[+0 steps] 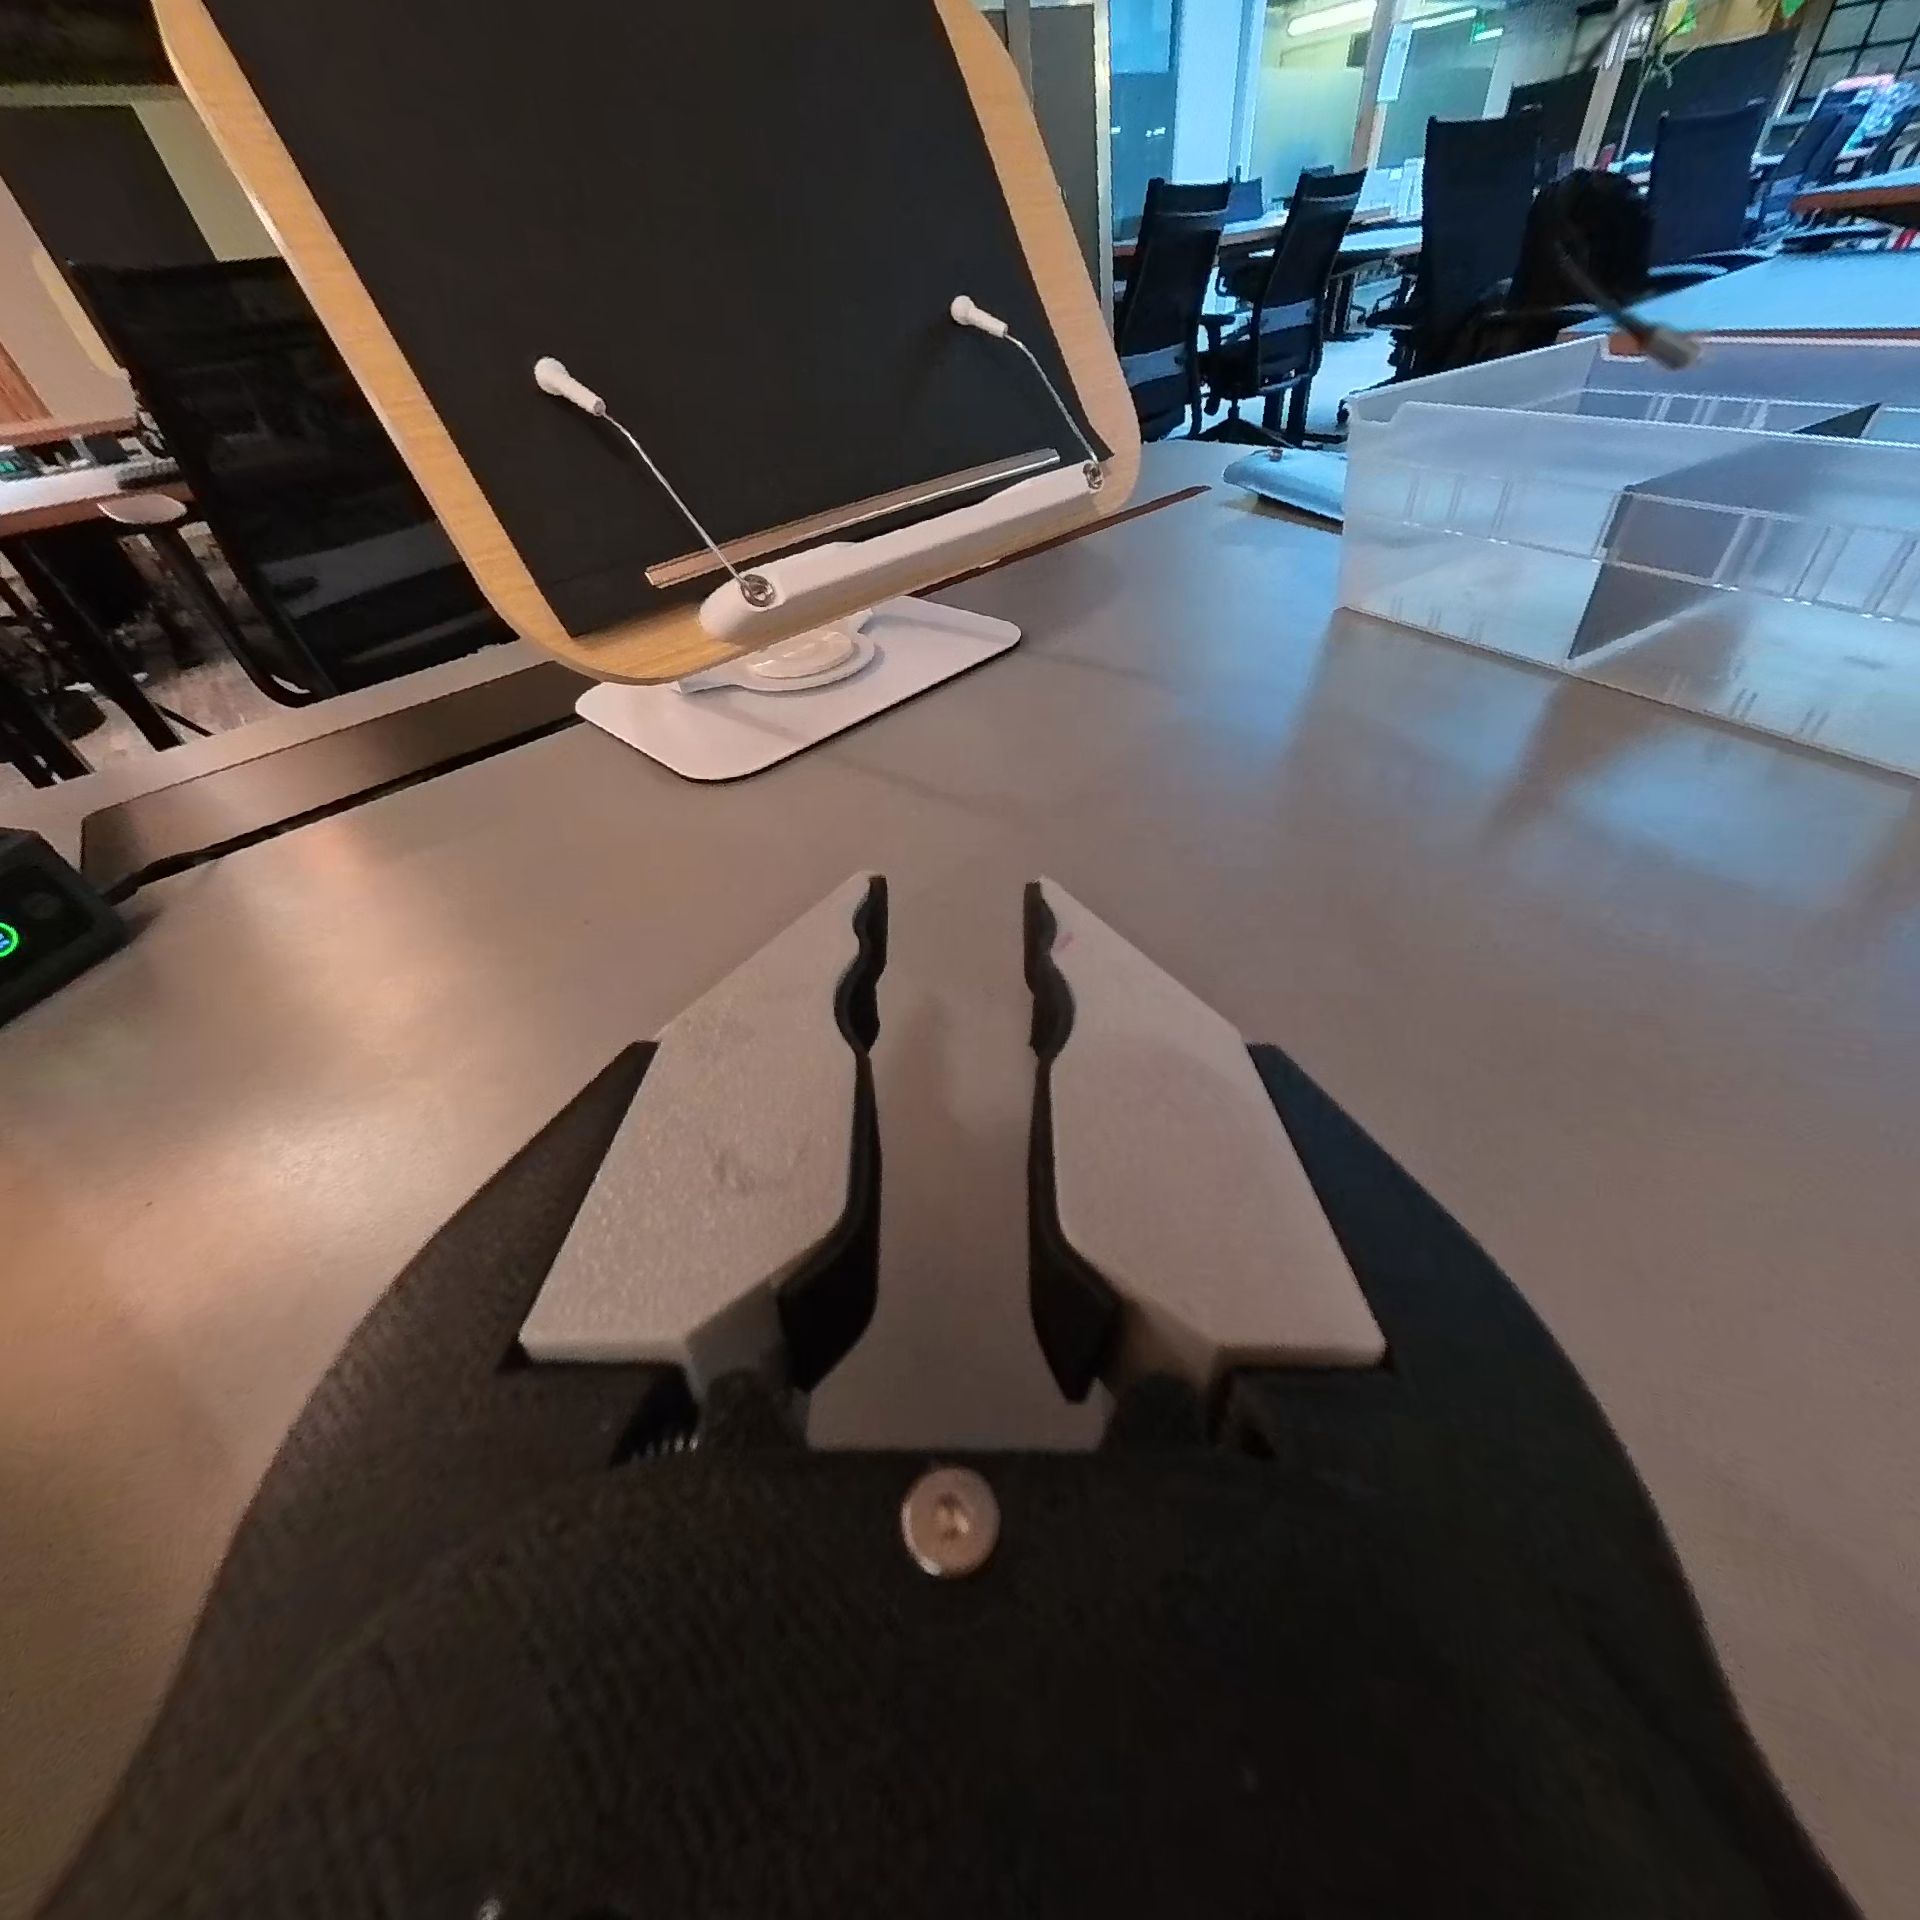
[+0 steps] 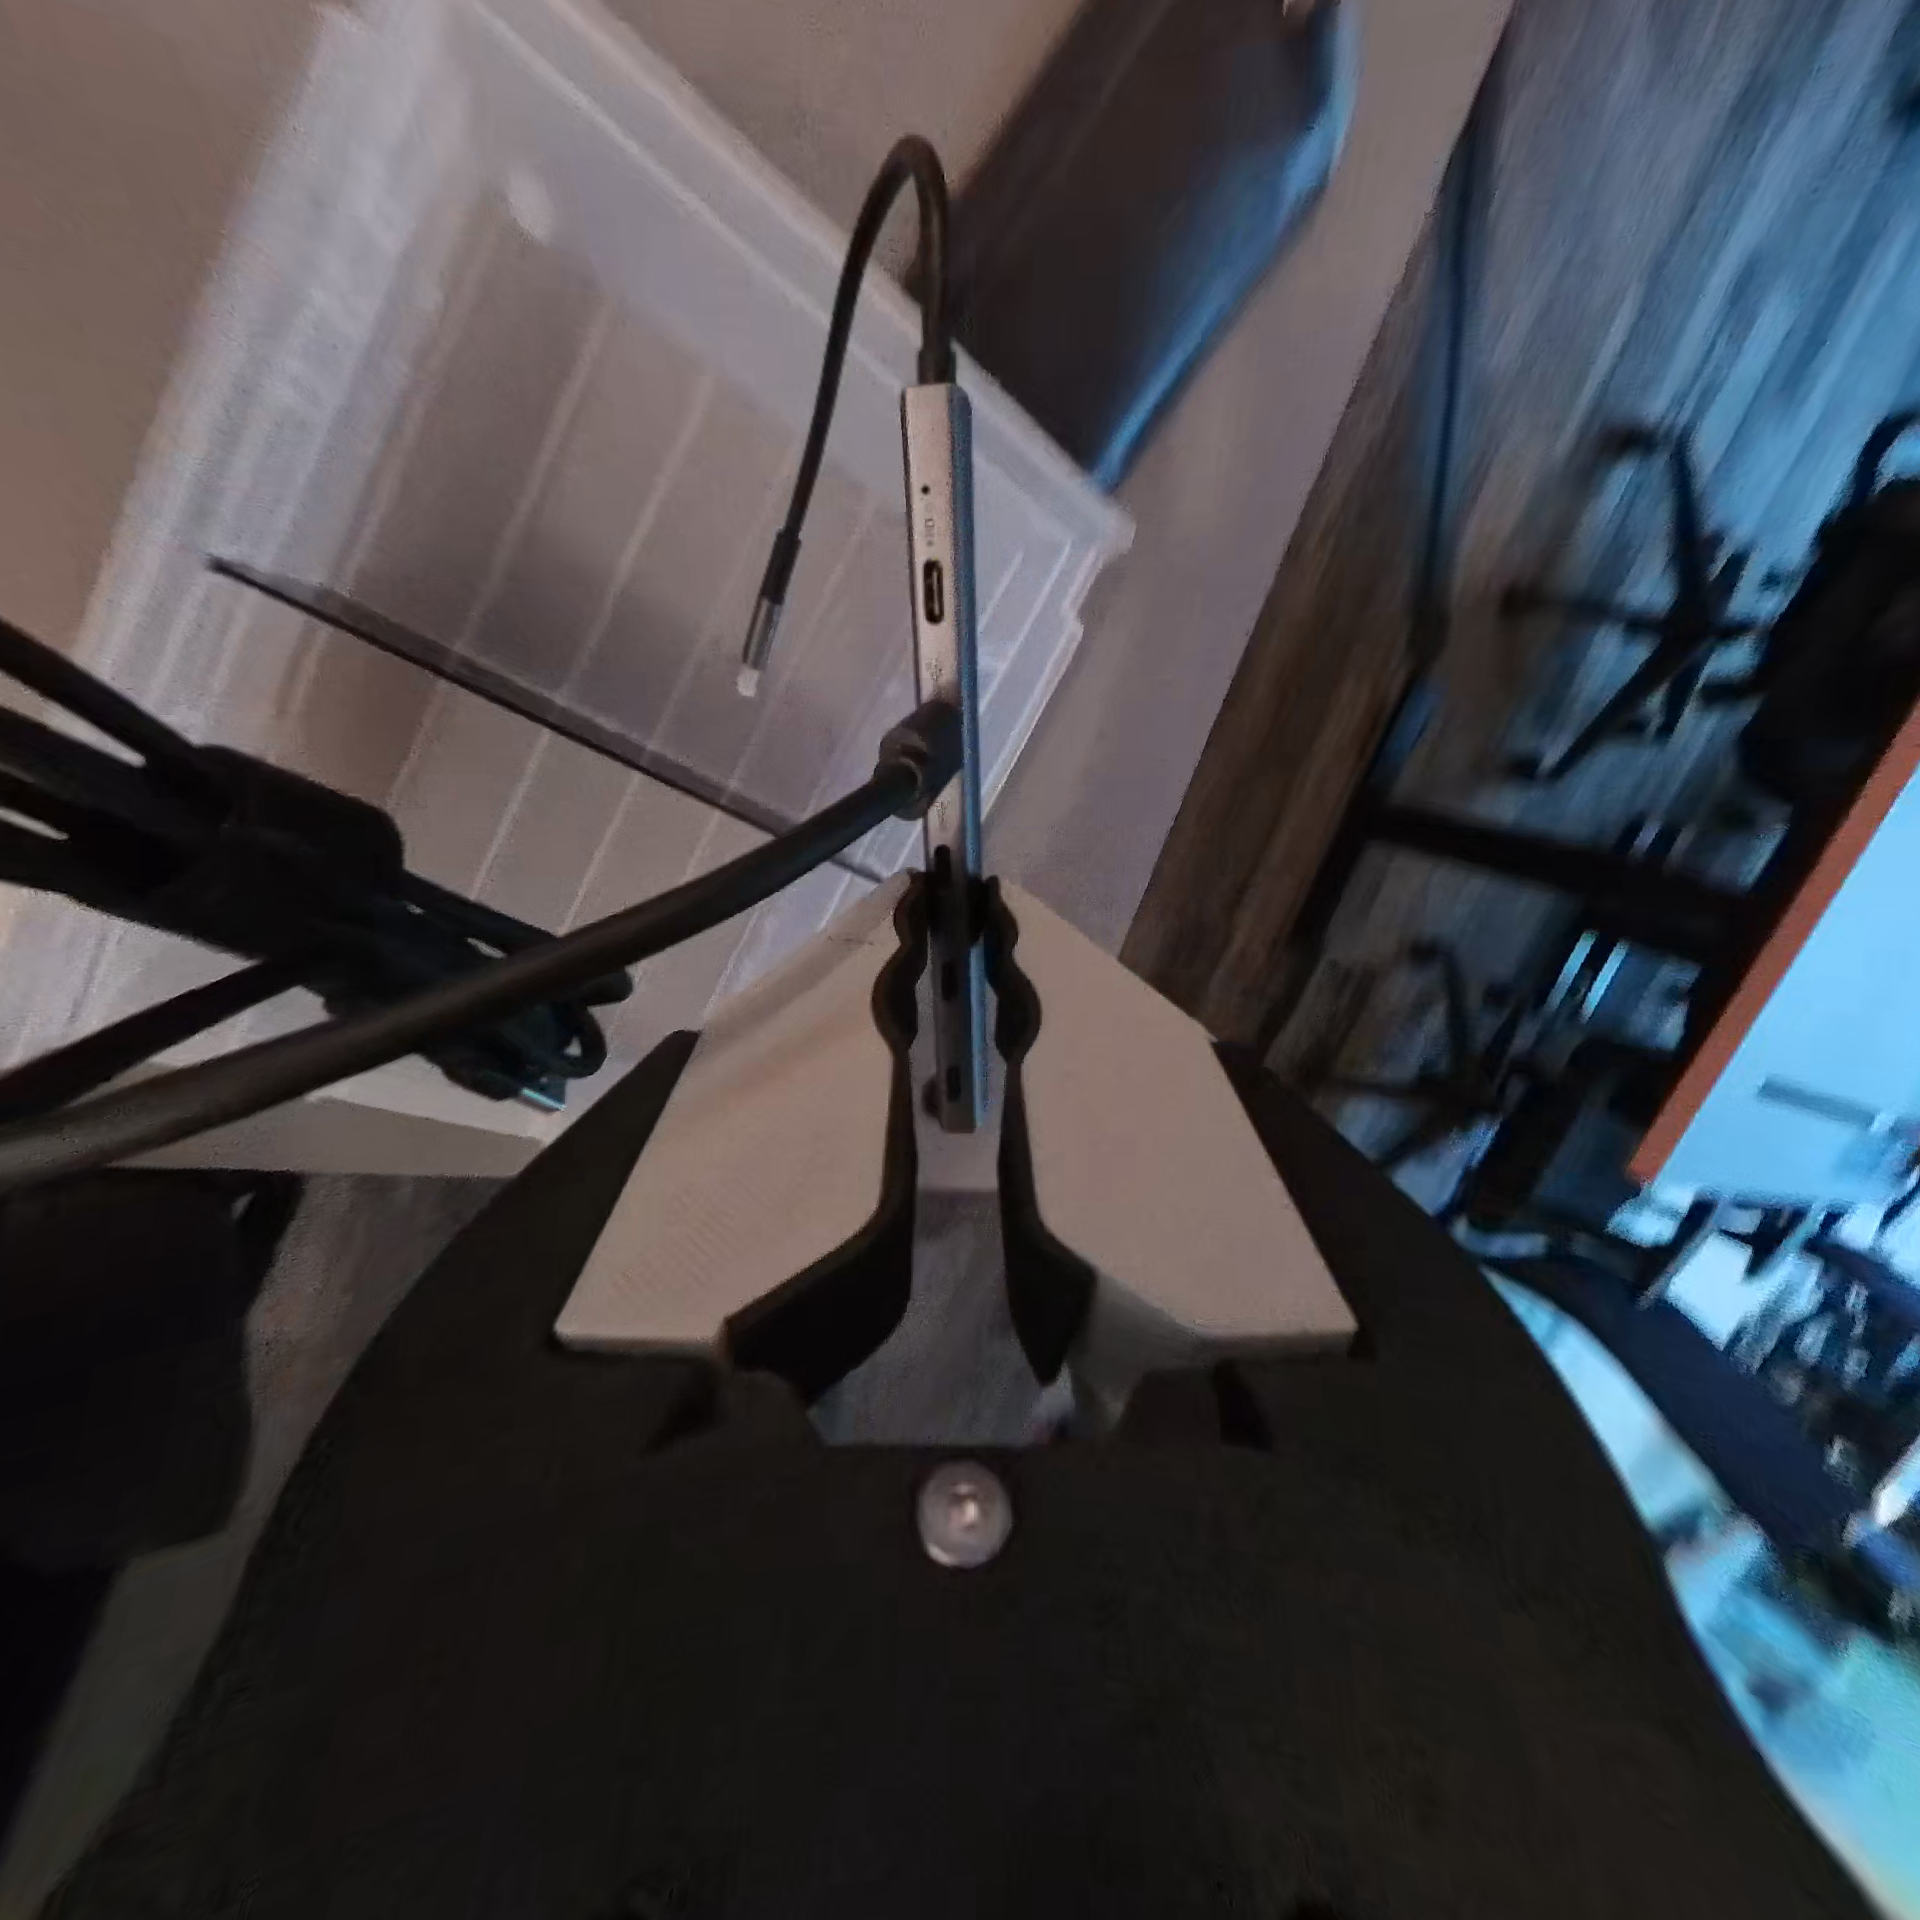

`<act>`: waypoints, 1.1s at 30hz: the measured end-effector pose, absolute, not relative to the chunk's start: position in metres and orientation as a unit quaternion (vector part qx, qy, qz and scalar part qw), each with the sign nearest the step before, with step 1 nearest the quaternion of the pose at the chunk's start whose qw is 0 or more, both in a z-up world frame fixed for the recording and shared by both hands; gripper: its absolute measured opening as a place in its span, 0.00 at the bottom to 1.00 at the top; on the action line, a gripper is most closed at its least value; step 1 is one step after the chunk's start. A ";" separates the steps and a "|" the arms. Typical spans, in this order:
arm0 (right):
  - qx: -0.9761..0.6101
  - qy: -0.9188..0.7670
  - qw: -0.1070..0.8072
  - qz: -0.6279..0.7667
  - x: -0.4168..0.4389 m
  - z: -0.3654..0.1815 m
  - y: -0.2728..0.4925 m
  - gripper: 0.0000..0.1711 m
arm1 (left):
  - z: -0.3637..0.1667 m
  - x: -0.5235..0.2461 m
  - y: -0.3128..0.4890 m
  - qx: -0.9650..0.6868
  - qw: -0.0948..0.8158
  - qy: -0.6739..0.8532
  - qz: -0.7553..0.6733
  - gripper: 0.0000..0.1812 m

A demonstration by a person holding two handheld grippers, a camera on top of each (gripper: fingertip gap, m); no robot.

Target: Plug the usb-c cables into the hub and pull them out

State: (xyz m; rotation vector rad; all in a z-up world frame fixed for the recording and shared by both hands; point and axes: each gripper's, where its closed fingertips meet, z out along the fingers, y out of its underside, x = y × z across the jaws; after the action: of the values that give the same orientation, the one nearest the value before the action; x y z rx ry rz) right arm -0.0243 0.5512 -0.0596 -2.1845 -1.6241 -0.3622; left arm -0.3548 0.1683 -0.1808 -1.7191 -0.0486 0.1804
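My right gripper [image 2: 951, 894] is shut on a slim grey hub [image 2: 940, 582] and holds it in the air, edge-on, over a clear bin. The hub's own short black lead [image 2: 847, 312] loops from its far end and its plug [image 2: 764, 629] hangs free. A thick black cable [image 2: 623, 914] is plugged into the hub's side at a grey connector [image 2: 920, 748]. More black cables [image 2: 260, 862] bunch at the left. My left gripper [image 1: 954, 914] is open and empty, low over the grey table [image 1: 1351, 935]. A blurred plug tip [image 1: 1662, 348] shows at the upper right of the left wrist view.
A wood-edged black book stand [image 1: 644, 312] on a white base stands ahead of the left gripper. A clear plastic bin [image 1: 1662, 540] sits at the right; it also shows in the right wrist view [image 2: 468, 416]. A black device with a green light [image 1: 31, 935] lies at the left edge. Office chairs stand beyond. Across from one pair of fingers to the other is roughly 50 cm.
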 end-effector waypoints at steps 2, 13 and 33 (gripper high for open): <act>-0.811 -0.545 0.137 -0.166 -0.014 -0.081 0.561 0.04 | -0.181 -0.355 0.169 -0.757 0.648 -0.021 0.080 0.13; -0.835 -0.494 -0.036 -0.240 -0.014 -0.192 0.578 0.06 | -0.183 -0.354 0.169 -0.762 0.643 -0.017 0.076 0.13; -0.703 -0.645 0.294 0.054 -0.137 -0.093 0.460 0.17 | -0.185 -0.353 0.171 -0.766 0.637 -0.014 0.080 0.13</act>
State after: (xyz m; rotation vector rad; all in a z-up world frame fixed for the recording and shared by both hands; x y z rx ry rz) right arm -0.1368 0.4599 -0.0927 -1.8724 -1.7184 0.1444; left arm -0.3529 0.1705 -0.1849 -1.7503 -0.0309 0.1817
